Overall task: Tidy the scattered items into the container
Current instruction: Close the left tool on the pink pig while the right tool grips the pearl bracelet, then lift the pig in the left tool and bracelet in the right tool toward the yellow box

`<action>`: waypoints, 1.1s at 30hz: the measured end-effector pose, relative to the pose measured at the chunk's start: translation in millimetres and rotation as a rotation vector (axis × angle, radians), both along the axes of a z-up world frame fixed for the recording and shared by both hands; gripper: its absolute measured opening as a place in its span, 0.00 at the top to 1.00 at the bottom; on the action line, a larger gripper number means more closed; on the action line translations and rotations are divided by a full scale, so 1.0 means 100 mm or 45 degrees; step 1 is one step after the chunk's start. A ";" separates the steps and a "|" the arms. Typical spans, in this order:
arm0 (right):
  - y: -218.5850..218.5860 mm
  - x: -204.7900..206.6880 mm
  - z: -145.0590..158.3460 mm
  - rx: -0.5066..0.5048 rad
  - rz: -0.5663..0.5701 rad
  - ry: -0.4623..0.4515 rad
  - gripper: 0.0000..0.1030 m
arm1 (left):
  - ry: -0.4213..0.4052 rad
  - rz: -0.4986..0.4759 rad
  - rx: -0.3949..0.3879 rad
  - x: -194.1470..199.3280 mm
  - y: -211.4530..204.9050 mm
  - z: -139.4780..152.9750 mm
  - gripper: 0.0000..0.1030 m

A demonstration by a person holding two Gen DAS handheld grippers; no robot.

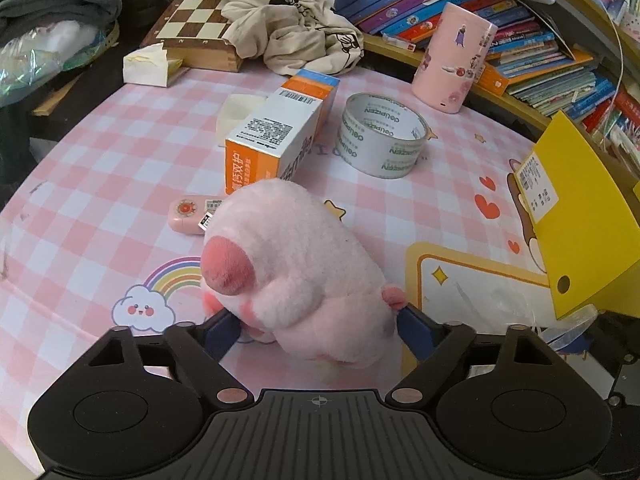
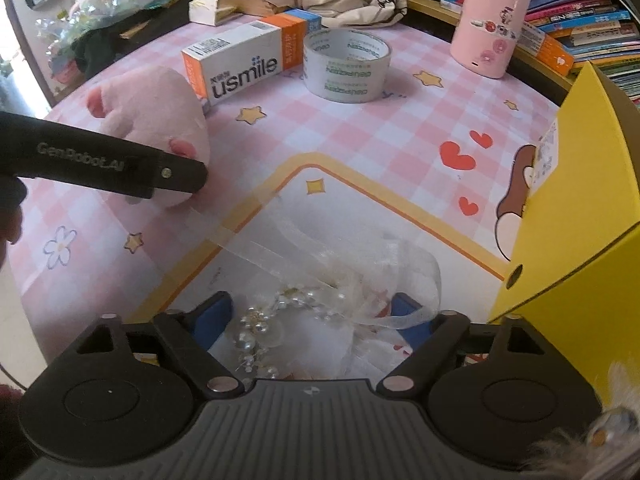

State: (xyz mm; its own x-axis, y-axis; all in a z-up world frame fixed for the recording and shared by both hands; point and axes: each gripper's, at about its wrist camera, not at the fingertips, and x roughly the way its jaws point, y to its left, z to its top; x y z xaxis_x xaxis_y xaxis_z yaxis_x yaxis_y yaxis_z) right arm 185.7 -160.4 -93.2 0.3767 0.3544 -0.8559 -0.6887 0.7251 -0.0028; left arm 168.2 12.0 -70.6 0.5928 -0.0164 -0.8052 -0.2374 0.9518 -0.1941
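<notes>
My left hand-held gripper (image 1: 318,322) pinches the pink plush toy (image 1: 296,264) at frame centre on the desk (image 1: 100,168), while my right hand-held gripper (image 2: 310,312) is spread around the pearl ribbon (image 2: 320,300), lower centre.

On my right wrist view the white and orange toothpaste box (image 2: 244,56) reads "usmile" in dark letters on its side. The roll of clear tape (image 2: 346,65) carries "DELIPIZEN" repeated around its inner core, mirrored from where I look. The black arm of the left gripper (image 2: 120,166) is stamped "GenRobot.AI". I see barcodes and fine print on the toothpaste box and on the yellow box's label (image 1: 536,182), too small to read.
</notes>
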 end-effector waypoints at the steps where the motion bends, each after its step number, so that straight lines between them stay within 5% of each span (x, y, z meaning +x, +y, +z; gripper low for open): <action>1: 0.00 0.00 0.00 0.004 0.004 0.000 0.23 | -0.004 0.007 -0.001 0.00 0.00 0.01 0.25; 3: 0.00 -0.01 0.01 0.011 0.013 0.001 0.34 | -0.021 0.014 -0.012 -0.02 0.01 0.03 0.30; 7: 0.01 -0.03 0.03 0.027 0.031 0.001 0.36 | -0.033 0.021 -0.024 -0.06 0.03 0.05 0.33; 33: -0.05 -0.62 0.41 0.136 -0.070 -0.166 0.36 | -0.197 -0.038 0.022 -0.82 0.06 0.48 0.33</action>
State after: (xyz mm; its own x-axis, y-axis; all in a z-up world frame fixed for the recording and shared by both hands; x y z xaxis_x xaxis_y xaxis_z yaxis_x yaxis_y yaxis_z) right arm 123.4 -165.7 -52.4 0.5029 0.4167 -0.7572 -0.6471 0.7623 -0.0103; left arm 86.6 18.3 -22.8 0.7094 -0.0228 -0.7044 -0.1772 0.9616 -0.2096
